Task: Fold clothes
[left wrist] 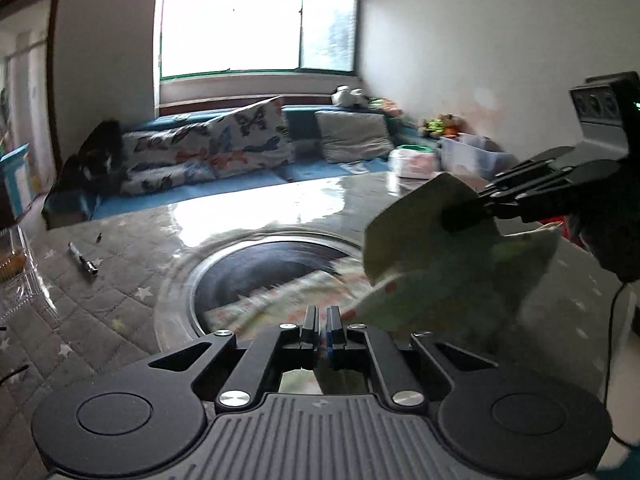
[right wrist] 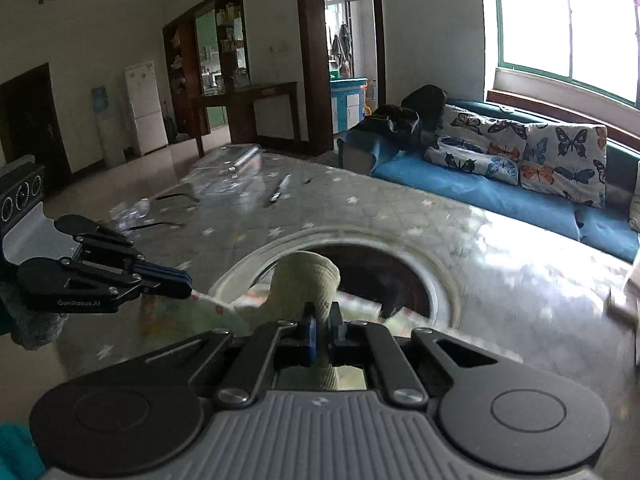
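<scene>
The left gripper (left wrist: 322, 326) has its jaws pressed together on a thin edge of the garment (left wrist: 448, 264), a pale green piece with a light printed side. The right gripper (right wrist: 323, 330) is likewise clamped tight, a ribbed green fold of the same garment bulging up between its fingers (right wrist: 309, 334). In the left wrist view the right gripper (left wrist: 460, 218) enters from the right edge and pinches the cloth's upper corner, so the garment hangs stretched between the two tools, lifted clear of the tabletop (left wrist: 120, 280). The cloth is blurred in both views. It hangs above the round sunken ring (left wrist: 256, 252) near the tabletop's near edge, with its lower printed part draped across the ring.

The tabletop wears a grey quilted cover with pale stars under a glossy clear sheet. Toward its far left corner lie a pen-like tool (left wrist: 83, 261) and a small dark bit just beside it. Crumpled clear plastic (right wrist: 224, 176) sits along the far edge. Beyond the table stands a blue sofa (right wrist: 500, 196) with butterfly-print cushions (right wrist: 560, 160) below a bright window (left wrist: 256, 24).
</scene>
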